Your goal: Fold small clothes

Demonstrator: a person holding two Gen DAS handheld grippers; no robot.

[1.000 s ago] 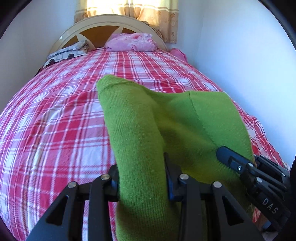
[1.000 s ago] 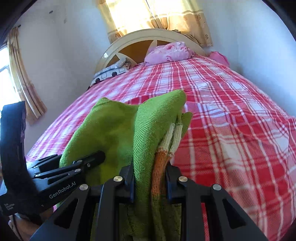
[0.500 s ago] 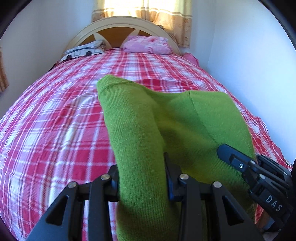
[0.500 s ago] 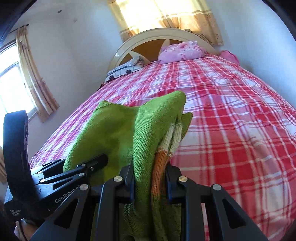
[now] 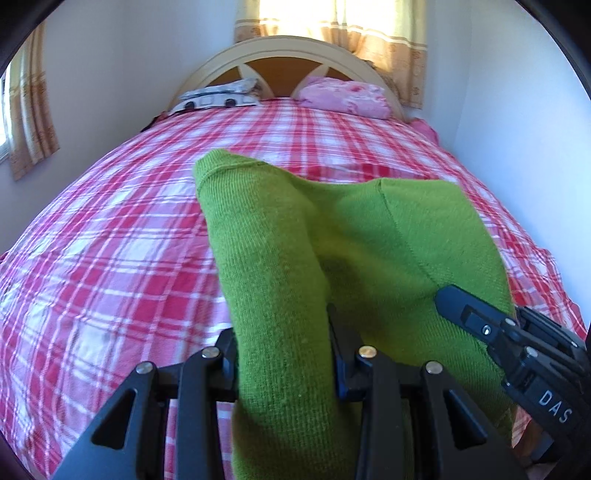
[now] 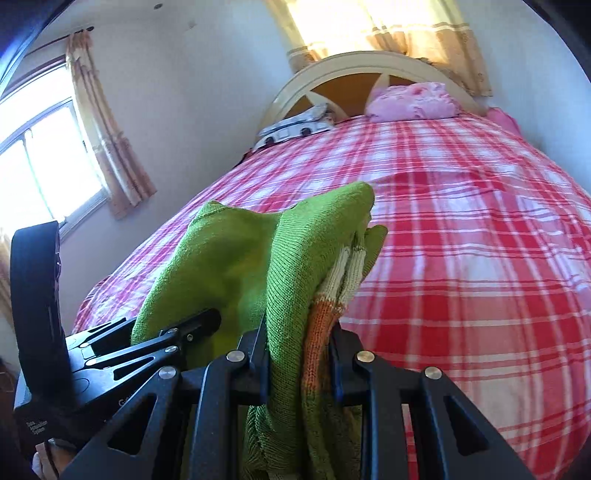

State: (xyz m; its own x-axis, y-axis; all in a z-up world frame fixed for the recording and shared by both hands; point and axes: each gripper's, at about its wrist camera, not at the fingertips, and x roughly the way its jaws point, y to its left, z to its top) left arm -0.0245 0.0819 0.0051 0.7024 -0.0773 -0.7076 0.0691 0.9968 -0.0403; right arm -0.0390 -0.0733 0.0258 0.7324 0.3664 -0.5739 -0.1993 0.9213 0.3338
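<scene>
Your left gripper (image 5: 282, 354) is clamped on a thick fold of the green knit (image 5: 332, 251); the cloth fills the gap between both fingers and stands up ahead of them. Your right gripper (image 6: 301, 354) is likewise closed on a bunched edge of the same knit, with an orange and cream striped band (image 6: 328, 295) showing inside the pinch. In the left view the right gripper sits low at the right, just beside the knit's far edge; in the right view the left gripper appears low at the left, against the cloth. The knit hangs between the two, raised off the bed (image 5: 110, 240). The red and white plaid cover lies beneath. A pink pillow (image 5: 345, 96) and a patterned pillow (image 5: 218, 98) rest at the headboard (image 5: 288, 46), under a curtain (image 5: 388, 33).
</scene>
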